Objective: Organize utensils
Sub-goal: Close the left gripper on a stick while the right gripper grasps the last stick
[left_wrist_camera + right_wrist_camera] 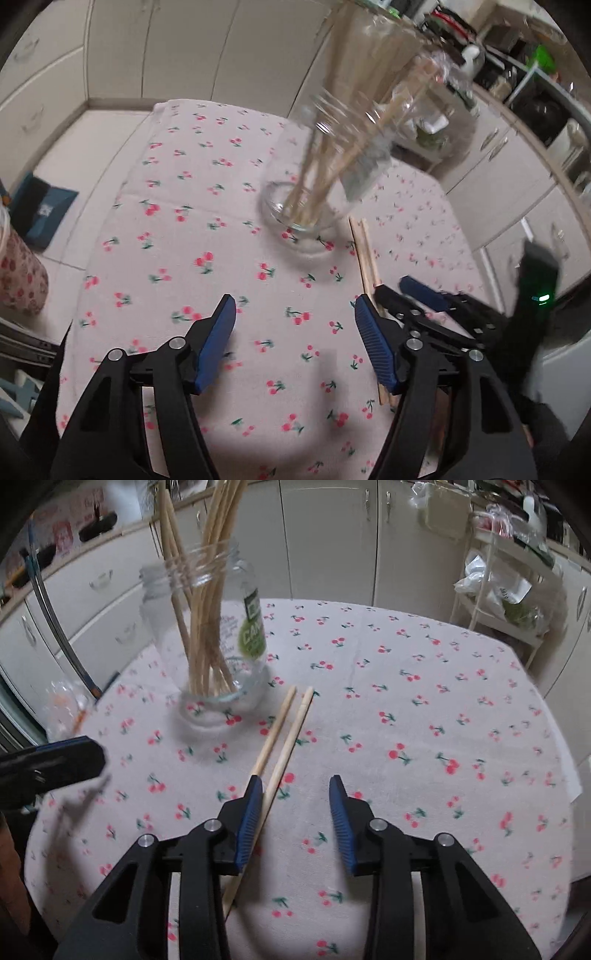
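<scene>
A clear glass jar (306, 210) (221, 686) stands upright on the cherry-print tablecloth (184, 258) (406, 720) and holds several wooden chopsticks (207, 627). Two loose chopsticks (364, 251) (282, 731) lie side by side on the cloth to the right of the jar. My right gripper (295, 779) is low over their near ends. One stick lies just inside its left finger and the other runs under that finger. Its pads stand apart and press on nothing. My left gripper (294, 301) hangs open over bare cloth in front of the jar, just left of the right gripper (400, 291).
White cabinets line the walls behind the table. A white wire rack with bags (498, 602) stands at the table's far right. A patterned container (18, 273) and a blue item on the floor (44, 206) are off the table's left edge. Crinkled clear plastic (66, 701) lies left of the jar.
</scene>
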Demonstrator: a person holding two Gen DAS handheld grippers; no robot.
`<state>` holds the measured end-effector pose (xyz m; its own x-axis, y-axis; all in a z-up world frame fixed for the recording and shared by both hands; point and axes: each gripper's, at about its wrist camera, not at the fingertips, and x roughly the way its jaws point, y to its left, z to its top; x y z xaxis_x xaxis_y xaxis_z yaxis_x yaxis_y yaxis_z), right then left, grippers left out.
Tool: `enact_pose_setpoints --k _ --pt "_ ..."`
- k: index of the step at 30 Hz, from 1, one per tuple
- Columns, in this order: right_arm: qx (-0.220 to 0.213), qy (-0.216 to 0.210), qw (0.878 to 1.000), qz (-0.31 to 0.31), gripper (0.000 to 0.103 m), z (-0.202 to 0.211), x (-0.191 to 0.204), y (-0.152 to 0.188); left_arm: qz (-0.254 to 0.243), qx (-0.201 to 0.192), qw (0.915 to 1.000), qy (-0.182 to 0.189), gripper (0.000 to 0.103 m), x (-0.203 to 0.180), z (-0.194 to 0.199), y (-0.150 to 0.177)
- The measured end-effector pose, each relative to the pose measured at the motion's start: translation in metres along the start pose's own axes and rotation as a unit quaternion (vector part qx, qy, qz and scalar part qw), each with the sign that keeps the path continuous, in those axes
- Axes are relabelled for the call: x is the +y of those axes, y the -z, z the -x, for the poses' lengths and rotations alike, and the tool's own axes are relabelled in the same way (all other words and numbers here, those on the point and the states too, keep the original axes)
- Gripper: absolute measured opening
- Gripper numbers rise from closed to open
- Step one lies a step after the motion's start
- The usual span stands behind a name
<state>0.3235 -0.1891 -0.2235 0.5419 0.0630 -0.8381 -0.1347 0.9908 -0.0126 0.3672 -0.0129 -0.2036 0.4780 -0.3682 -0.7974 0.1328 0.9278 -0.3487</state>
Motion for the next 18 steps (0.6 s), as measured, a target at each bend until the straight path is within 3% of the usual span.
enact_pose_setpoints --k 1,9,13,16,18 --pt "0.002 0.013 1.000 -0.002 0.018 0.003 -0.007 0.003 -0.010 0.003 0.9998 -0.015 0.065 -0.009 -0.007 0.002" --pt "0.011 0.015 0.998 -0.058 0.011 0.025 -0.070 0.026 -0.065 0.010 0.9950 -0.075 0.065 -0.071 -0.056 0.003" --pt "0.010 0.005 0.998 -0.067 0.011 0.026 -0.071 0.026 -0.089 0.010 0.9904 -0.105 0.064 -0.090 -0.066 0.002" --pt "0.017 -0.015 0.997 -0.073 0.011 0.028 -0.070 0.027 -0.106 0.005 0.9866 -0.124 0.055 -0.097 -0.067 0.007" --pt "0.024 -0.024 0.997 -0.069 0.011 0.029 -0.066 0.027 -0.111 0.005 0.9855 -0.128 0.055 -0.099 -0.068 0.007"
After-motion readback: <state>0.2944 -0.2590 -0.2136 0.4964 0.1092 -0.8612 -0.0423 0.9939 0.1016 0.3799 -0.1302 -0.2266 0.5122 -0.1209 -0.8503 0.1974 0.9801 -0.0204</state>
